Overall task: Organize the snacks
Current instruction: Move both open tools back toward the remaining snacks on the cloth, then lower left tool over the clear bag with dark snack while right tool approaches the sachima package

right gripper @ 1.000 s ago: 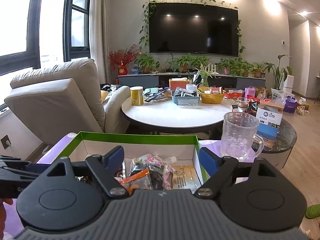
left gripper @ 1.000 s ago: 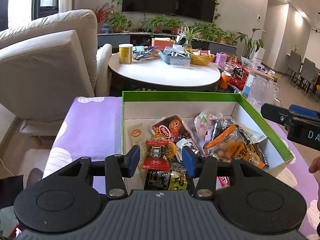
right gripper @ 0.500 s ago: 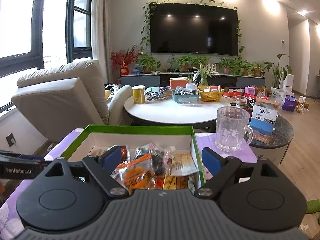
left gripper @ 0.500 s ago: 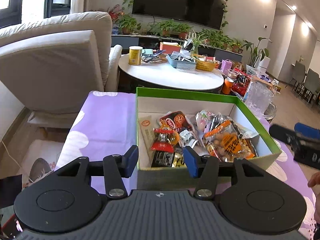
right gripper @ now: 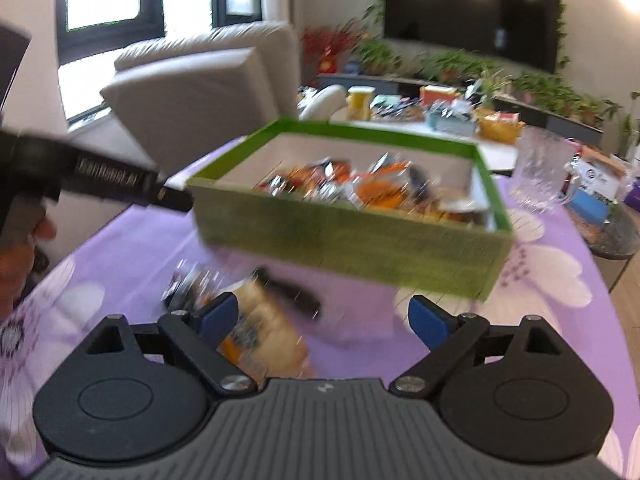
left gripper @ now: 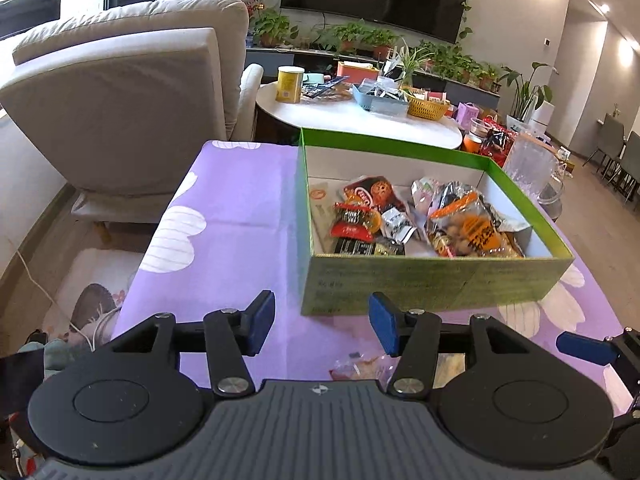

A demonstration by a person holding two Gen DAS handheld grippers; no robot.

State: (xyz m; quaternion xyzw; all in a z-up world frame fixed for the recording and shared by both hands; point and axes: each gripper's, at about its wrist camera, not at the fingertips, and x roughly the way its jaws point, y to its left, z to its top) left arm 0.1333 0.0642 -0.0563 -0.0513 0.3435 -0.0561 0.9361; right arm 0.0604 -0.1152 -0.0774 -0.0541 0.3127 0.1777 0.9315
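A big beige armchair (left gripper: pixel 132 108) stands past the far left edge of the table; a round white table (left gripper: pixel 360 120) full of small things stands behind it, well apart from the work.

The table wears a purple cloth with white flowers (left gripper: pixel 240 216); a green box (left gripper: pixel 432 284) sits on it toward the far right edge, open on top, with white walls inside; it is full of snack packets (left gripper: pixel 420 220), red, black, silver and orange, all piled up together.

A clear glass mug (right gripper: pixel 540 176) stands just past the box's far right corner.

A few more loose snack packets (right gripper: pixel 256 320) lie on the cloth near the near edge, in front of the box; they look blurry in the right wrist view, so I cannot tell what kind they are.

The left gripper (left gripper: pixel 322 320) hangs over the cloth just in front of the box; its blue fingers are spread apart with nothing between them.

The right gripper (right gripper: pixel 324 320) hangs over the loose packets; its fingers are spread wide too, and they pinch nothing.
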